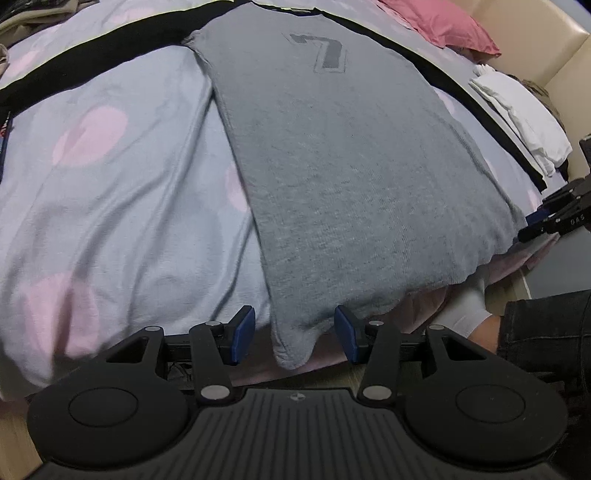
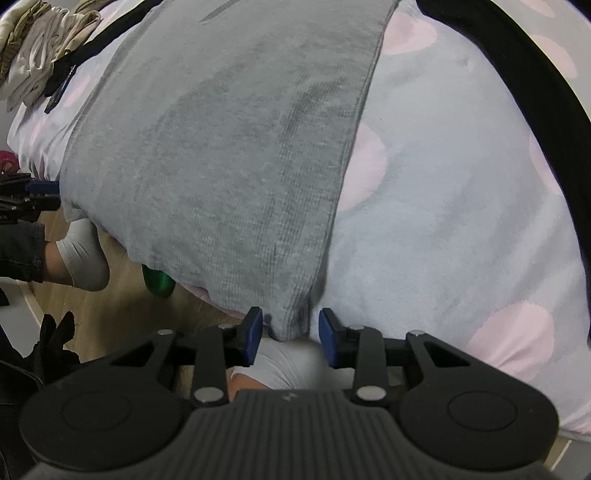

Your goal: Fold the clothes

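A bed takes up most of both views, covered by a soft pale-blue duvet (image 1: 122,192) printed with large round pink dots and creased in shallow folds. Spread flat along it lies the grey shirt (image 1: 332,177), a heathered knit folded into a long narrow panel with black sleeves running out to either side and a dark blocky numeral on the chest; its hem end hangs over the near edge of the mattress. A stack of folded white cloth (image 1: 524,122) sits at the far right edge, near a pink pillow (image 1: 447,26).

The left gripper (image 1: 294,336), black linkage with flat blue pads, stands released, one hem corner of the shirt drooping in the gap between its pads and touching neither. The right gripper (image 2: 290,333) likewise straddles the other hem corner, pads apart from the cloth. Below, a grey-socked foot (image 2: 83,258) rests on wood-grain flooring.
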`<control>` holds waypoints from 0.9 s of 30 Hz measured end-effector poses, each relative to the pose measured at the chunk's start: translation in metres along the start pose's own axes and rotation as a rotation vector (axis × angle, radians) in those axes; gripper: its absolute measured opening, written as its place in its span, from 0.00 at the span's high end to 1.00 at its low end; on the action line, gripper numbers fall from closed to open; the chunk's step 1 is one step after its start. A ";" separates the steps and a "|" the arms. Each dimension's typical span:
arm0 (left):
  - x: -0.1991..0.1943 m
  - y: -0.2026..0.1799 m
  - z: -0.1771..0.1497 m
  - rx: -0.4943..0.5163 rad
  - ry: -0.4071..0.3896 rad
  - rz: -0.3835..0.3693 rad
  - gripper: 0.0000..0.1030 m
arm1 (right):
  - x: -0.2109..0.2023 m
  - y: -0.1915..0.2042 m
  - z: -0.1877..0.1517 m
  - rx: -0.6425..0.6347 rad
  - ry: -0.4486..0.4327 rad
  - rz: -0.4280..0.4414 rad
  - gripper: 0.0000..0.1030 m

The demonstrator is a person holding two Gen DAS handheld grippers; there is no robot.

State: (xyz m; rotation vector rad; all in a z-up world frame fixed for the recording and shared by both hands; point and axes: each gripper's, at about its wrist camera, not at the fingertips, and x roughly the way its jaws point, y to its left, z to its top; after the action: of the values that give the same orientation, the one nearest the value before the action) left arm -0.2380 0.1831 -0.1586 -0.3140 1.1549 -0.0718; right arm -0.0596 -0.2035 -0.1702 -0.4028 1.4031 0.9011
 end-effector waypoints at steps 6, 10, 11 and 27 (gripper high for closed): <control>-0.008 -0.003 0.003 0.020 0.023 -0.031 0.99 | 0.001 0.000 0.002 -0.001 0.025 0.010 0.93; -0.033 0.000 0.009 0.009 0.042 -0.084 0.99 | -0.011 -0.004 0.004 0.024 0.019 0.057 0.93; -0.040 0.002 0.012 0.009 0.047 -0.094 0.99 | -0.018 -0.005 0.004 0.038 0.008 0.078 0.93; 0.000 0.016 0.005 -0.018 0.168 -0.002 0.99 | -0.012 -0.007 -0.001 0.035 0.088 0.097 0.94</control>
State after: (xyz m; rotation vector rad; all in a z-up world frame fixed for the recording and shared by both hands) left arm -0.2351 0.1994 -0.1610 -0.3299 1.3225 -0.0906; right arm -0.0542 -0.2119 -0.1606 -0.3540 1.5277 0.9456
